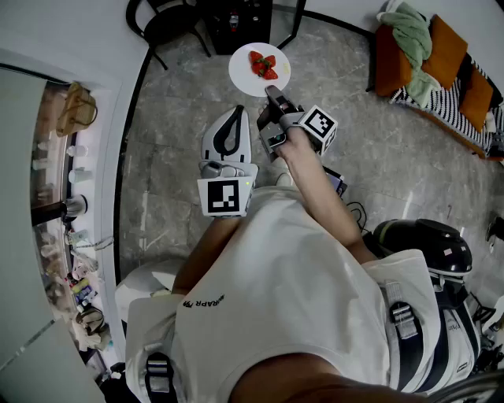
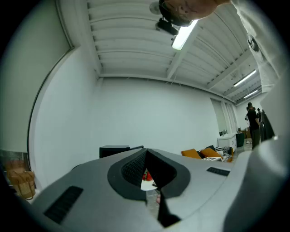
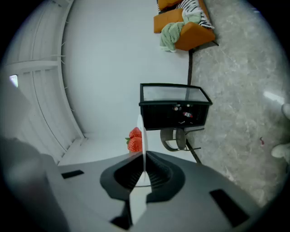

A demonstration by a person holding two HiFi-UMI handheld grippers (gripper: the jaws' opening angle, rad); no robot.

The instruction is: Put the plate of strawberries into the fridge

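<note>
A white plate (image 1: pixel 246 72) with red strawberries (image 1: pixel 263 65) is held in the air over the stone floor. My right gripper (image 1: pixel 270 91) is shut on the plate's near rim. In the right gripper view the plate (image 3: pixel 143 136) shows edge-on between the pads, with the strawberries (image 3: pixel 135 141) on its left side. My left gripper (image 1: pixel 234 112) hangs just left of and below the plate, shut with nothing in it. In the left gripper view its tips (image 2: pixel 145 153) meet, and the plate shows through the gap behind them. Fridge shelves (image 1: pixel 67 206) full of jars and bottles stand open at the far left.
A black cabinet (image 1: pixel 235 17) and a black chair (image 1: pixel 161 20) stand beyond the plate. An orange sofa (image 1: pixel 441 57) with cushions and a green cloth is at the upper right. A black and white machine (image 1: pixel 429 245) sits on the floor at the right.
</note>
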